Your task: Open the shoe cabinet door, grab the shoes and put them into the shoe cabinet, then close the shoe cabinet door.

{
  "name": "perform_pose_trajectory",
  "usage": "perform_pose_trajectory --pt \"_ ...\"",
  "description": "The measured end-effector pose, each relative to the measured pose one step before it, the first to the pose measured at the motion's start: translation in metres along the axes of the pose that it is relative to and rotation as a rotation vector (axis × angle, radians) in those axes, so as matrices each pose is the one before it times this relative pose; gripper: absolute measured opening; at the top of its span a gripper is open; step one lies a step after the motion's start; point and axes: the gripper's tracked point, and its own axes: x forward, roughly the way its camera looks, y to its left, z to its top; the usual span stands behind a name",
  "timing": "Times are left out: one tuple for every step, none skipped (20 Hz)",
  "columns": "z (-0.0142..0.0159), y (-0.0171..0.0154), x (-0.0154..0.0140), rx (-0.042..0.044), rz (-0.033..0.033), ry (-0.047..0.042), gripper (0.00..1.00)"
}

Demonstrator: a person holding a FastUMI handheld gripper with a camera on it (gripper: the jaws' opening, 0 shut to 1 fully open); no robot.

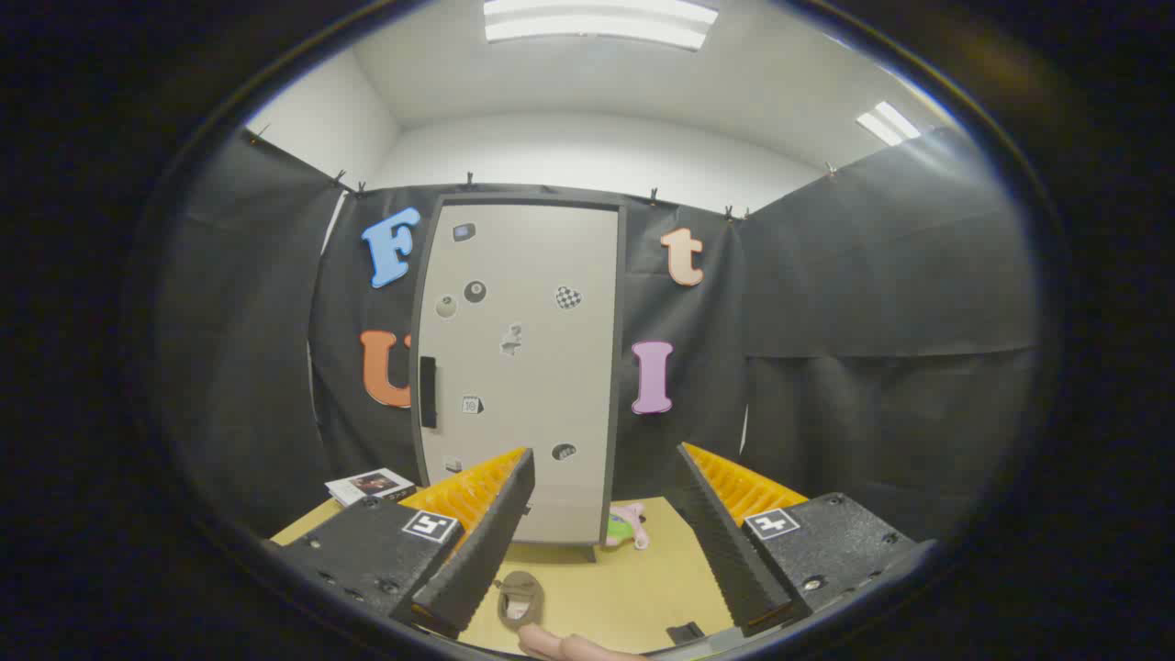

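A tall grey shoe cabinet (532,367) stands on the wooden table against the back wall, beyond my fingers. Its door is closed, with a black handle (428,392) on its left side and several small stickers on it. My gripper (601,528) is open, its two black and orange fingers (477,542) wide apart with nothing between them. A small brown shoe (520,598) lies on the table between the fingers, near the left one. A pink and green small shoe (626,526) rests at the cabinet's lower right corner.
A booklet (370,485) lies on the table left of the cabinet. A fingertip of a person's hand (560,645) shows below the brown shoe. A small black object (684,632) sits near the right finger. Bare tabletop (624,588) lies between the fingers.
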Motion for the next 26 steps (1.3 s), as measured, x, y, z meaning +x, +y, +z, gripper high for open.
perform_pose_trajectory --pt "0.00036 -0.00088 0.00092 0.00010 -0.00088 0.00103 0.99" --pt "-0.00162 -0.00024 0.00066 0.00010 0.00459 0.00122 0.99" --pt "-0.00106 0.00258 -0.00003 -0.00397 0.01145 0.00326 0.99" --pt "-0.00207 -0.00046 0.00033 -0.00325 0.00215 0.00106 0.99" --pt "0.00039 -0.00099 -0.00003 0.00117 -0.00056 -0.00414 0.99" --pt "-0.00004 0.00042 0.00029 -0.00227 0.00337 -0.00299 0.99" --pt "-0.00056 0.00015 -0.00008 -0.00104 0.00199 -0.00080 0.98" --pt "-0.00019 -0.00021 0.00007 0.00263 0.00114 -0.00145 0.99" --pt "0.00009 0.00058 0.00081 0.00122 0.00382 -0.00045 0.99" --pt "-0.00078 -0.00100 0.00081 0.00043 -0.00012 0.00145 0.99" --pt "-0.00043 0.00004 0.00048 0.00167 0.00044 0.00300 0.98" --pt "-0.00231 0.00084 0.00112 0.00403 0.00225 0.00566 0.99" --pt "-0.00210 0.00066 0.00129 0.00706 -0.00004 0.00549 0.99" --pt "-0.00179 0.00146 0.00067 0.00455 0.00590 0.00469 0.99" --pt "0.00004 0.00246 0.00051 -0.00019 0.00757 0.00036 0.99" --pt "-0.00110 0.00033 0.00132 -0.00016 0.00111 0.00021 0.98" --pt "-0.00048 0.00191 0.00202 0.00037 0.00239 0.00160 0.98" --pt "-0.00136 0.00310 0.00202 -0.00038 0.00378 0.00202 0.99" --pt "-0.00041 0.00178 0.00355 0.00173 0.00084 0.00281 0.99" --pt "-0.00082 0.00191 0.00361 0.00310 -0.00009 0.00340 0.99" --pt "-0.00137 0.00247 0.00407 0.00198 0.00094 0.00628 0.99" --pt "-0.00250 0.00404 0.00304 0.00179 0.00882 0.00902 0.98" --pt "-0.00085 0.00662 0.00339 0.00549 0.01640 0.00920 0.98" --pt "-0.00109 0.00554 0.00400 0.00597 0.01443 0.00591 0.99" --pt "0.00098 0.00477 0.00367 0.00342 0.01198 0.00325 0.99" --pt "0.00021 0.00410 0.00508 0.00187 0.00840 0.00374 0.99"
